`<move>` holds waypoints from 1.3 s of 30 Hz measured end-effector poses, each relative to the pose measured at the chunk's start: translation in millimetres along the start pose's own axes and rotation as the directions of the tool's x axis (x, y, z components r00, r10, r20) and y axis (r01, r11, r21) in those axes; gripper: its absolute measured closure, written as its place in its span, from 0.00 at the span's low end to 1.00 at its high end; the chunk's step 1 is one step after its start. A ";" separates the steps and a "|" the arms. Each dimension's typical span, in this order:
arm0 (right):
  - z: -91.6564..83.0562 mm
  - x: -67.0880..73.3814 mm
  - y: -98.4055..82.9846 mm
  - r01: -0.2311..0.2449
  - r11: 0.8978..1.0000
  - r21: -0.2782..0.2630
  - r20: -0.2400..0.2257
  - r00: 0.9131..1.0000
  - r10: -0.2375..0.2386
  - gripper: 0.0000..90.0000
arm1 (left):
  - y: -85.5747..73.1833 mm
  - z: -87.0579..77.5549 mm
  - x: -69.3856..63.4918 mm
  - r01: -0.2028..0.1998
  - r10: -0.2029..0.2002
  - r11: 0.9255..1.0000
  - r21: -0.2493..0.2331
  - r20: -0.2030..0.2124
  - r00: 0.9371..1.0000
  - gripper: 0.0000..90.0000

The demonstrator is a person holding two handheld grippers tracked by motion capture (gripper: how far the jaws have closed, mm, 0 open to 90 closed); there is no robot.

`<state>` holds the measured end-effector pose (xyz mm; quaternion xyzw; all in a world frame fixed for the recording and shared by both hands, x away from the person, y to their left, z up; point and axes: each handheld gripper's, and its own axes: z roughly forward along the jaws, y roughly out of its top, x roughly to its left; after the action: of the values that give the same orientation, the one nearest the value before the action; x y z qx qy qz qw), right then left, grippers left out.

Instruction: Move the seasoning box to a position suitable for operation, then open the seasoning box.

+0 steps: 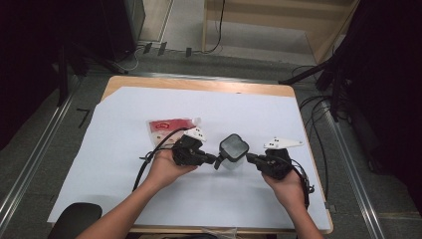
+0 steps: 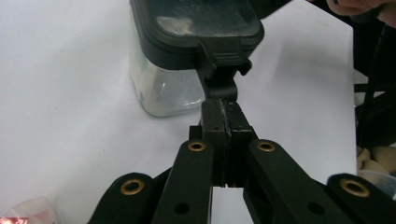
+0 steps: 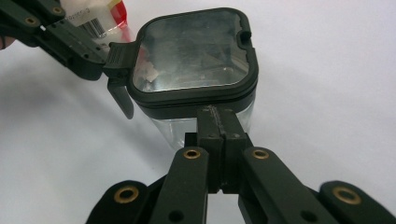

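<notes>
The jar (image 1: 233,152) stands at worktop (image 1: 124,164) centre. Left hand-held gripper (image 1: 215,160), at its 9 o'clock, is closed on the lid latch (image 2: 223,74); right hand-held gripper (image 1: 249,157), at 3 o'clock, is closed against the lid rim (image 3: 205,103). Uneven pulling may tip the jar.

Two handheld grippers: left gripper (image 1: 217,160), right gripper (image 1: 247,157). Both matte black, blocky bodies, linkage arms with brass-ringed pivots (image 2: 196,146) and plain screw holes below. Flat black jaws, ribbed inner faces, pale scuffing along the seam. White three-cornered plate (image 1: 282,143) on top of each, dotted with small holes. Black cable (image 1: 149,154) looping from the left unit, another off the right wrist. Bare forearms, no sleeves visible.
</notes>
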<state>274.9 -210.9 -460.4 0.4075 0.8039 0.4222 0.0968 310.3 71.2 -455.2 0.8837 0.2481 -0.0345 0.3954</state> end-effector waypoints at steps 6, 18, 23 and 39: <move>3.6 1.0 0.0 -0.008 1.000 0.018 -0.004 1.000 0.008 1.00 | 0.7 4.8 -0.2 0.002 -0.003 1.000 -0.018 -0.042 0.999 1.00; 9.5 -0.6 -1.0 -0.018 0.999 0.037 -0.006 1.000 0.018 1.00 | 1.6 14.2 -2.4 0.026 -0.026 1.000 -0.014 0.008 1.000 1.00; 10.9 -3.2 -1.3 -0.033 0.998 0.044 -0.005 0.999 0.033 1.00 | 3.4 18.6 -4.7 0.022 -0.021 1.000 -0.015 0.033 0.999 1.00; 17.0 -15.5 0.5 -0.077 0.997 0.028 0.012 0.997 0.077 1.00 | 10.8 30.7 -25.3 -0.010 0.012 1.000 -0.029 0.070 0.997 1.00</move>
<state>293.7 -212.0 -473.5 0.4418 0.7929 0.4120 0.0793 297.3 32.8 -462.4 0.8775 0.2295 -0.0597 0.4168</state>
